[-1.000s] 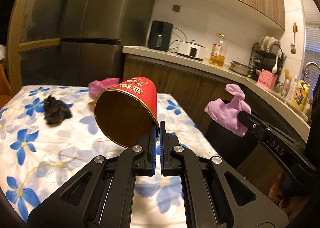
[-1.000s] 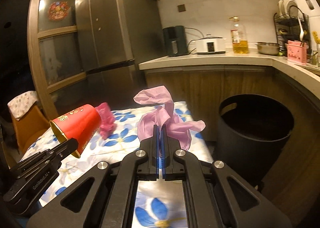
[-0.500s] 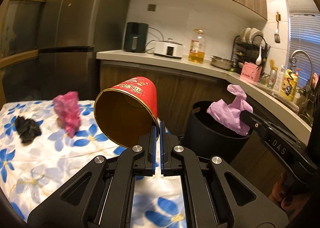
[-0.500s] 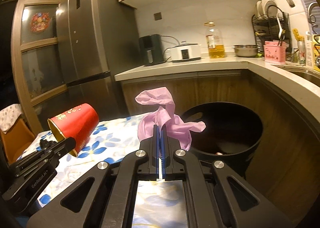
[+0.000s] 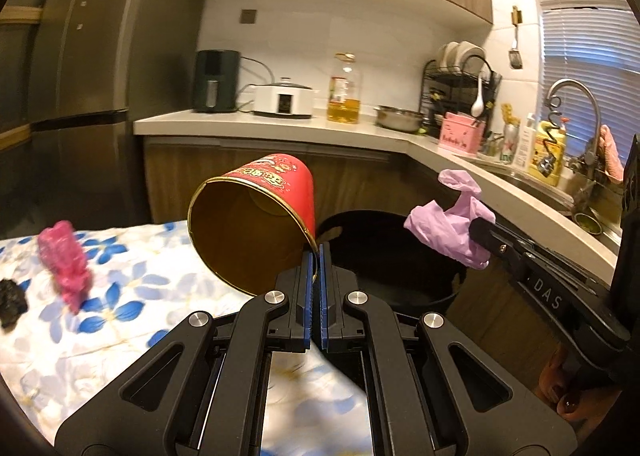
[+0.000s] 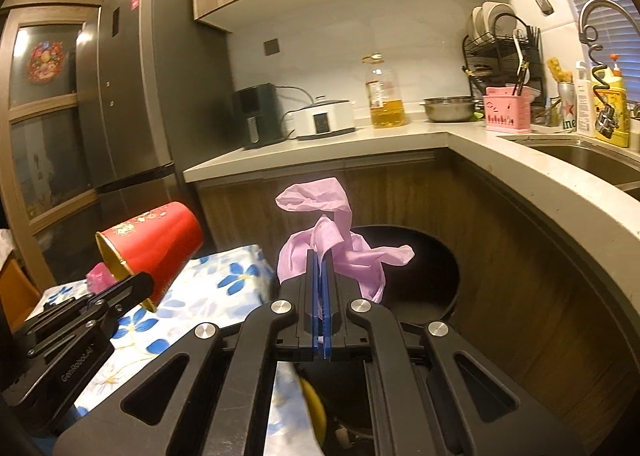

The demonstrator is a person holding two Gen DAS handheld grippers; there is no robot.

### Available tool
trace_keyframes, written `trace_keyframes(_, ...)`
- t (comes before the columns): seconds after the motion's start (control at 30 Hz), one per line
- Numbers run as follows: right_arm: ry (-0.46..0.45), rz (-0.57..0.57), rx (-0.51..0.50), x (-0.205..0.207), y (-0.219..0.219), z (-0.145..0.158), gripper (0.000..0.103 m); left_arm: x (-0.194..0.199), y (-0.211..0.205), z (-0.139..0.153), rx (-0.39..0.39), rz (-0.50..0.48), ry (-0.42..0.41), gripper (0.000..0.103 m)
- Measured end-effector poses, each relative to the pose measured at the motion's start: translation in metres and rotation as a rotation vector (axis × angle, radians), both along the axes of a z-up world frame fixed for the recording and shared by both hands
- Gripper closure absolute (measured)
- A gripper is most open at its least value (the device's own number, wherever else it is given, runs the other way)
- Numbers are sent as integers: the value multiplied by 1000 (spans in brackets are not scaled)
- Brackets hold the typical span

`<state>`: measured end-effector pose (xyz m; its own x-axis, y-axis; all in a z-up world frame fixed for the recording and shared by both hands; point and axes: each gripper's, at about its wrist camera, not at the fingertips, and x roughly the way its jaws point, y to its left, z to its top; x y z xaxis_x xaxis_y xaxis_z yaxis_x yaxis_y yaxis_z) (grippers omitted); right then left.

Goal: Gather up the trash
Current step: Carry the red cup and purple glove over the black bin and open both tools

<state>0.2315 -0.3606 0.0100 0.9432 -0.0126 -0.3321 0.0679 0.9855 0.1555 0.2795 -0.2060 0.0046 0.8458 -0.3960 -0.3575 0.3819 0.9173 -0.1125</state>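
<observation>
My left gripper [image 5: 317, 256] is shut on the rim of a red paper cup [image 5: 256, 223], held on its side above the table's right edge; the cup also shows in the right wrist view [image 6: 154, 246]. My right gripper [image 6: 320, 260] is shut on a crumpled lilac plastic glove [image 6: 332, 244], held over the near rim of the black trash bin [image 6: 436, 276]. In the left wrist view the glove [image 5: 448, 232] hangs above the bin [image 5: 384, 268]. A pink wad [image 5: 66, 260] and a black wad [image 5: 12, 302] lie on the floral tablecloth [image 5: 132, 296].
A kitchen counter [image 5: 280, 125] with an air fryer, a cooker, an oil bottle and a dish rack runs behind the bin and bends right to a sink [image 6: 592, 159]. A tall fridge [image 6: 132, 115] stands at the left. Something yellow [image 6: 314, 412] lies in the bin.
Both grippers have swung right from over the table toward the bin, carrying the cup and the glove. The glove now hangs over the bin's rim.
</observation>
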Motion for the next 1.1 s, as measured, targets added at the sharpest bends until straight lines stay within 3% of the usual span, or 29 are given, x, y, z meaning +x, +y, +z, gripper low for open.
trace_keyframes(0.43, -7, -59, -3, 19, -31, -1, 101, 36, -61, -10, 38, -148, 13, 102)
trace_keyframes(1.1, -8, -62, 13, 36, -42, -4, 100, 62, -86, -23, 40, -232, 48, 100)
